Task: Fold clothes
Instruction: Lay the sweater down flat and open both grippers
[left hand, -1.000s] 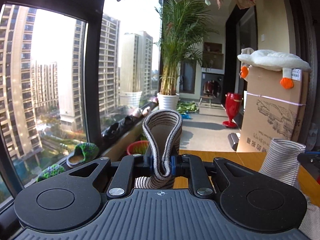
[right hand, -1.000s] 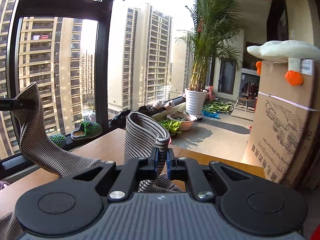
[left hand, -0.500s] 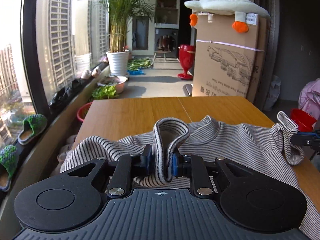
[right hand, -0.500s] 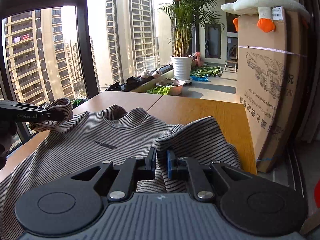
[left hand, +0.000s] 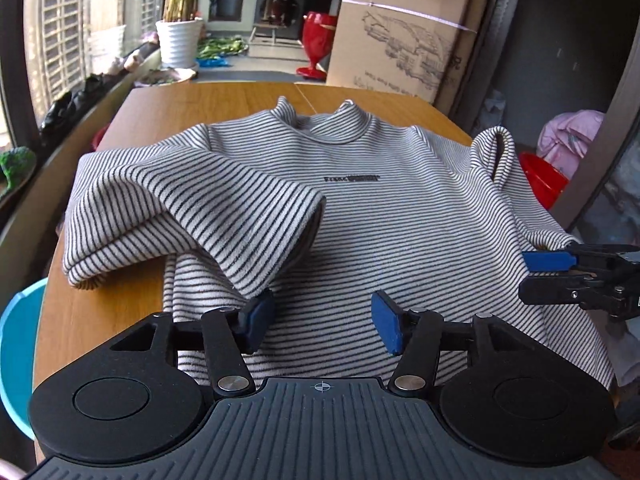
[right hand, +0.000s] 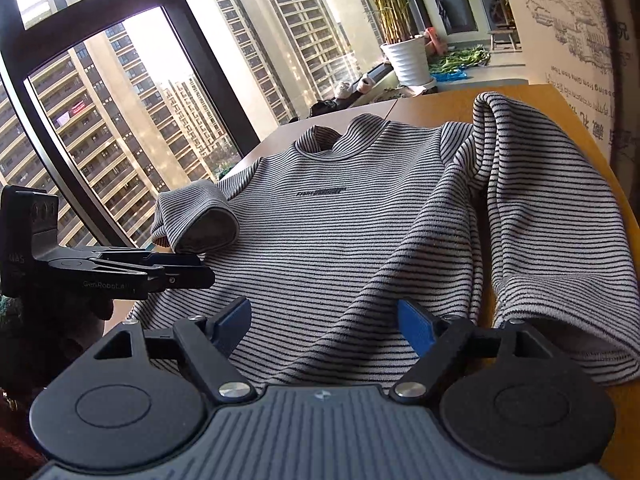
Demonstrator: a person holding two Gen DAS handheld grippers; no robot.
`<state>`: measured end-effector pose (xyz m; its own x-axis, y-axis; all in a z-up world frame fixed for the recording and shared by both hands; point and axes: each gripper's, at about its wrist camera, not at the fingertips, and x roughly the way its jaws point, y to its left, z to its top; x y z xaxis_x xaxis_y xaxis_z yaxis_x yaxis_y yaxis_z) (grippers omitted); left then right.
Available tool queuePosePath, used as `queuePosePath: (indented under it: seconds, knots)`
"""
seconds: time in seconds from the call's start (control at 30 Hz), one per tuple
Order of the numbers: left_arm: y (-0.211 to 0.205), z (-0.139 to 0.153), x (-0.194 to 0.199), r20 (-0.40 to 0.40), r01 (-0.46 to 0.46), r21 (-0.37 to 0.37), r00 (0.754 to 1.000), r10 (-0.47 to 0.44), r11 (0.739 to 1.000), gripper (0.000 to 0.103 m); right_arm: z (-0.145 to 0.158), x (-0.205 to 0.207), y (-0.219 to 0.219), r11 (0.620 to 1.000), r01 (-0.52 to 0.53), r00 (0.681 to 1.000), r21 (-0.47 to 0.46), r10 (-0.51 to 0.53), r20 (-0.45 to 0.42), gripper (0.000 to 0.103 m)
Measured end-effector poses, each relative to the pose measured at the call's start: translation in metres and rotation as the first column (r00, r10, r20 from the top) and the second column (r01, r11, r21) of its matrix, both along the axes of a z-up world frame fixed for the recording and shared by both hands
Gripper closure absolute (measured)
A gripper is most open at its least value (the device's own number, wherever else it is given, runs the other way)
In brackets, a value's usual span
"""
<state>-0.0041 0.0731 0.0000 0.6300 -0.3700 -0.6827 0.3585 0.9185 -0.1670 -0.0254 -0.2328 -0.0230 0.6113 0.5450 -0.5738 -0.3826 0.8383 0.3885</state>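
A grey-and-black striped long-sleeve shirt (left hand: 360,200) lies front-up on the wooden table (left hand: 192,104), collar at the far end. Both sleeves are folded in over it: the left sleeve (left hand: 192,208) and the right sleeve (right hand: 552,216). My left gripper (left hand: 322,322) hovers over the lower hem, its jaws opening, nothing between the blue pads; the left sleeve's cuff lies against the left pad. My right gripper (right hand: 324,324) is likewise opening above the shirt's body (right hand: 340,220), with no cloth pinched. Each gripper shows in the other's view: the right gripper (left hand: 580,276) and the left gripper (right hand: 160,270).
A large cardboard box (left hand: 404,36) stands past the table's far right corner, with a potted palm (left hand: 178,36) and a red vase (left hand: 318,44) on the floor beyond. A tall window (right hand: 120,100) runs along the left. A blue tub (left hand: 18,352) and a red bin (left hand: 540,180) sit beside the table.
Both grippers came down with the sleeves held up, laid them across the shirt, and opened, letting the cuffs go. The cameras now tilt down at the table.
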Motion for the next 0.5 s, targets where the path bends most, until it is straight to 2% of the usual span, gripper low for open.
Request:
queuePosePath:
  seconds: [0.13, 0.3, 0.37, 0.43, 0.5]
  knots:
    - [-0.006, -0.005, 0.042, 0.088, -0.018, 0.068, 0.996, 0.012, 0.998, 0.04, -0.004, 0.033, 0.014, 0.998, 0.037, 0.998, -0.058, -0.034, 0.056, 0.023]
    - [-0.016, -0.009, 0.088, 0.104, -0.024, 0.047, 0.994, 0.019, 0.999, 0.031, -0.006, 0.068, 0.024, 0.989, 0.1, 0.993, -0.112, -0.091, 0.079, 0.023]
    - [-0.019, -0.011, 0.094, 0.103, -0.014, 0.035, 0.995, 0.01, 0.999, 0.023, -0.007, 0.076, 0.026, 0.986, 0.114, 0.991, -0.12, -0.104, 0.083, 0.023]
    - [-0.02, -0.011, 0.09, 0.111, -0.019, 0.037, 0.994, 0.015, 0.999, 0.021, -0.008, 0.078, 0.025, 0.986, 0.12, 0.99, -0.114, -0.111, 0.083, 0.021]
    - [-0.016, -0.009, 0.086, 0.119, -0.051, 0.026, 0.992, 0.048, 0.998, 0.014, -0.008, 0.075, 0.025, 0.989, 0.105, 0.992, -0.107, -0.097, 0.083, 0.011]
